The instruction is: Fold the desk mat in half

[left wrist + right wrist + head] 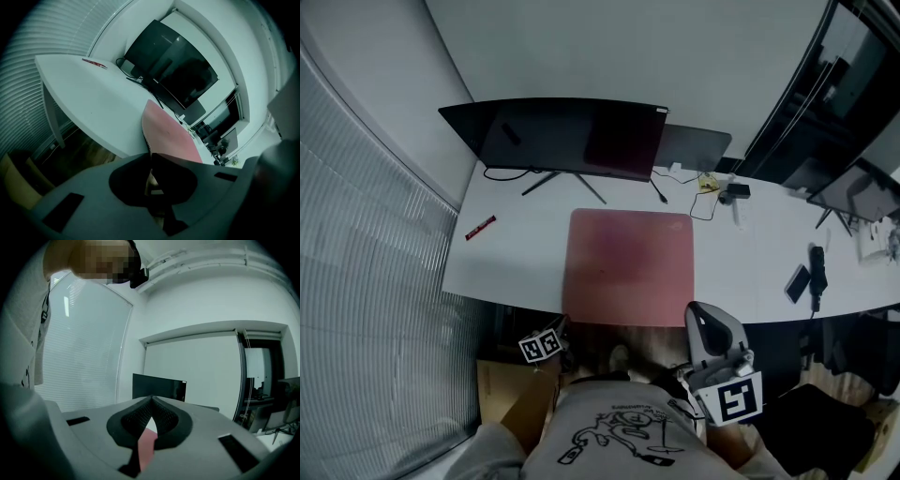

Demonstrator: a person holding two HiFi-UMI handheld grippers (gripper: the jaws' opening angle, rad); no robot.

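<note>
The pink desk mat (628, 267) lies flat in the middle of the white desk (516, 258), its near edge at the desk's front edge. At the mat's near left corner my left gripper (562, 328) has its jaws closed together on the mat's edge (161, 129), which runs straight into their tips (150, 157). My right gripper (701, 319) is at the mat's near right corner and points level. Its jaws meet at the tips (151, 399), with a strip of pink mat (146, 448) in the gap behind them.
A wide black monitor (572, 139) and a smaller dark screen (694, 145) stand at the back of the desk. A red pen (480, 227) lies at the left, and cables, a phone (798, 283) and small items lie at the right. A cardboard box (511, 394) sits under the desk.
</note>
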